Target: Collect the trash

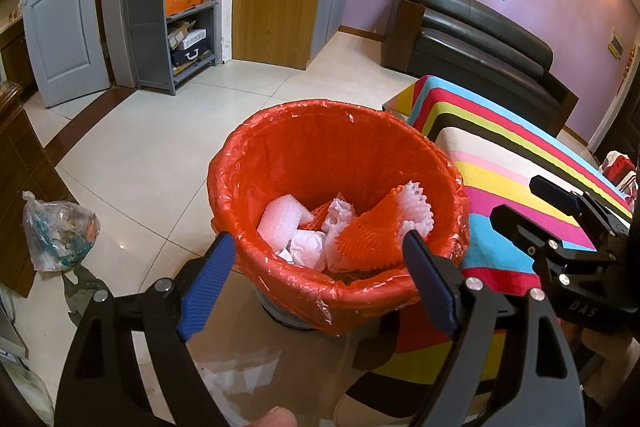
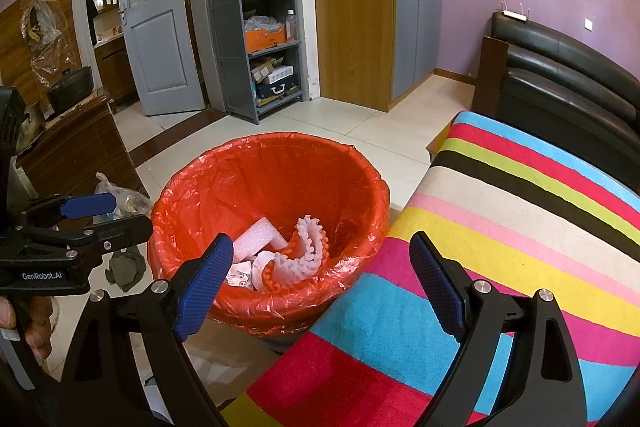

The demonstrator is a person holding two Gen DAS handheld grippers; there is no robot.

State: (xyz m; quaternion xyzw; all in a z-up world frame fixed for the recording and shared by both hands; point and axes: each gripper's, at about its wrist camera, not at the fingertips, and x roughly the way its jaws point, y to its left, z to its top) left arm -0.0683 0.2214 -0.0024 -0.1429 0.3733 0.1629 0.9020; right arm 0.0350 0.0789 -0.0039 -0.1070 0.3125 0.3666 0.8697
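The trash bin, lined with a red plastic bag, stands upright on the tiled floor, mouth open upward, just ahead of and below both tools. Inside lie a white foam block, crumpled white paper and an orange-and-white foam fruit net; the net's long axis runs from near the left tool's right finger up and away toward the bin's far right wall.

The left tool hangs over the bin's near rim, jaws wide apart with nothing between them. The right tool sits to its right, jaws also apart and empty, its left finger over the bin's rim and its right finger over the striped cloth covering the bench beside the bin.

Left of the left tool, a tied clear bag of rubbish rests on the floor. Beyond the bin stand a grey shelf unit and a black sofa.
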